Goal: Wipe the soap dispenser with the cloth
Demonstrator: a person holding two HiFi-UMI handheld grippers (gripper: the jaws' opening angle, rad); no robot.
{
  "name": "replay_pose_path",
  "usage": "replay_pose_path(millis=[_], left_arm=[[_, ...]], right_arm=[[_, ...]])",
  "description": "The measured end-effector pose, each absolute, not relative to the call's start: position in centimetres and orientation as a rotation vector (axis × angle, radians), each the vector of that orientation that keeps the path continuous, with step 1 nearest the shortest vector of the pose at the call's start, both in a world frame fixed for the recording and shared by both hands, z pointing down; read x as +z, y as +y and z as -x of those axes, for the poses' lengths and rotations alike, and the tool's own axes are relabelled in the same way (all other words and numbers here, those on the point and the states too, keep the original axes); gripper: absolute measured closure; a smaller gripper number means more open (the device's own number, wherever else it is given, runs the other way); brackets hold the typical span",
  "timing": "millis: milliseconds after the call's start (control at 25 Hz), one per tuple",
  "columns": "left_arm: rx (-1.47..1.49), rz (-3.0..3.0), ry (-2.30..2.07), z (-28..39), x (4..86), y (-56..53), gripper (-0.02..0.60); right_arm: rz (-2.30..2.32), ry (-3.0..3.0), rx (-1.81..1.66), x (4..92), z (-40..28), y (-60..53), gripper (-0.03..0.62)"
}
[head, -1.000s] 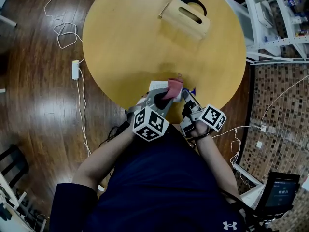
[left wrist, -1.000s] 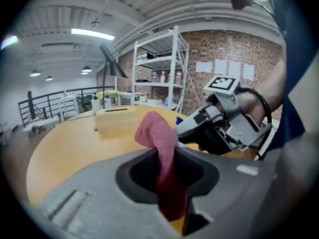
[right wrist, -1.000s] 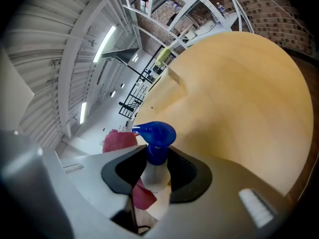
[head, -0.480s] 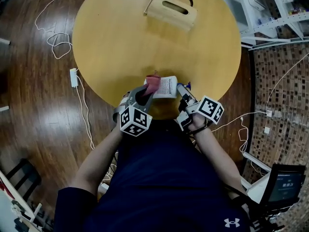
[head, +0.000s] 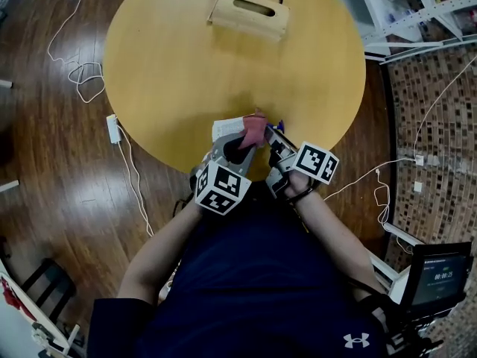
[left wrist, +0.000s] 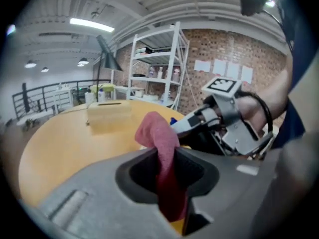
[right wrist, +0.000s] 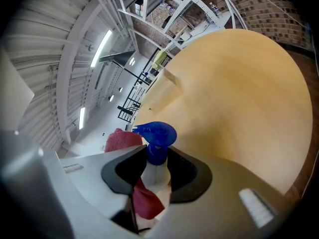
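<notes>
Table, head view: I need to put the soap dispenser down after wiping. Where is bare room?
The table lies bare across its middle, from the wooden box at the far edge nearly to the near edge, and to both side rims. Crowded at the near edge, where the left gripper with the cloth meets the soap dispenser in the right gripper.
</notes>
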State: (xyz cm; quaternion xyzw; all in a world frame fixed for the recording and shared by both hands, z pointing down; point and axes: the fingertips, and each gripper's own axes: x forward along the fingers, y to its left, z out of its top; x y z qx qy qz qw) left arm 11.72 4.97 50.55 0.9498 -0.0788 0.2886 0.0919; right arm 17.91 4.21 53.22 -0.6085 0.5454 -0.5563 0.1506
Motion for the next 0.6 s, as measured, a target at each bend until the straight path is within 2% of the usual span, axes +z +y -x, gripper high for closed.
replay_pose_path(millis=[160,400,480,600], left_arm=[[0.954,-3.0,-0.225,-11.5,52.4,5.3,0.491],[1.195,-2.746,-0.479,-3.6,57.6,1.0,0.492],[1.165,-2.633,-0.54,-1.8,57.7,-0.3,0.492],[0.942,-2.522,-0.533,-2.1,53.6,-1.6,0.492]], right_arm=[[1.734,1.457,-1.657,54.4,-18.4,4.6,0.459],[1.704,1.403,-1.639,54.8,-19.0,5.2,0.459],[1.696,1.499,-1.588,54.2,-18.7,4.7,0.459],[1.715,1.887,-1.391,51.6,-17.2,4.0,0.459]])
